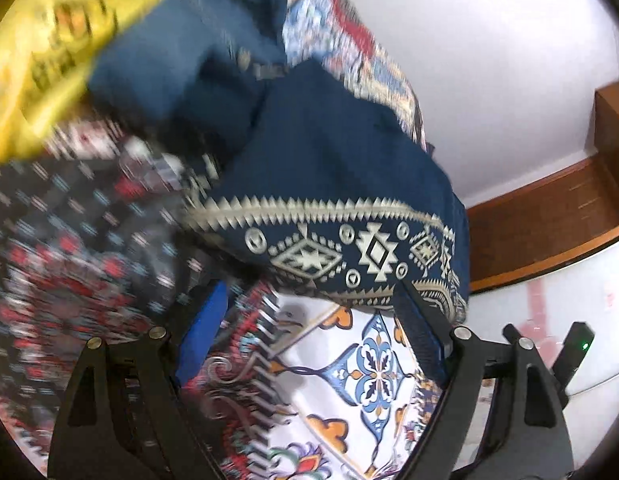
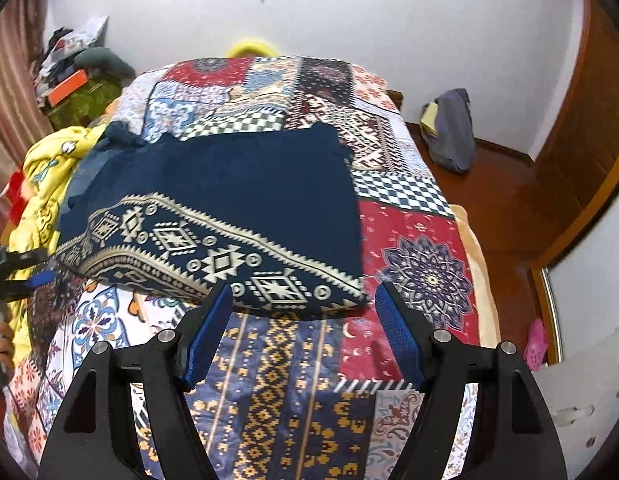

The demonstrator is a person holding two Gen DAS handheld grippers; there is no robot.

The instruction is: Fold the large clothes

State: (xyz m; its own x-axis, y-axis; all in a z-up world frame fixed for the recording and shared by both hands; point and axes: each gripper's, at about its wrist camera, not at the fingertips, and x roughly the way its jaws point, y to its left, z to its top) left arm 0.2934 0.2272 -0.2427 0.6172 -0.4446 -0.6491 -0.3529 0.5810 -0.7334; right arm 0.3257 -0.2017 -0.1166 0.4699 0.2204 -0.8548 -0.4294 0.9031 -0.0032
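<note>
A navy garment [image 2: 229,196] with a cream geometric border lies folded on the patchwork bedspread [image 2: 421,264]. In the right wrist view my right gripper [image 2: 303,296] is open, its blue pads [image 2: 207,336] just short of the garment's near border edge, touching nothing. In the left wrist view the garment [image 1: 333,168] fills the middle, its border [image 1: 349,252] right above my left gripper [image 1: 309,300], which is open and empty at the garment's left end. The left gripper also shows at the left edge of the right wrist view [image 2: 25,276]. The left wrist view is blurred.
A yellow printed cloth [image 2: 49,176] is bunched at the bed's left side, also in the left wrist view [image 1: 49,40]. A grey bag [image 2: 449,132] lies on the wooden floor right of the bed. Clutter [image 2: 77,76] is piled at the back left. A white wall [image 2: 349,12] stands behind.
</note>
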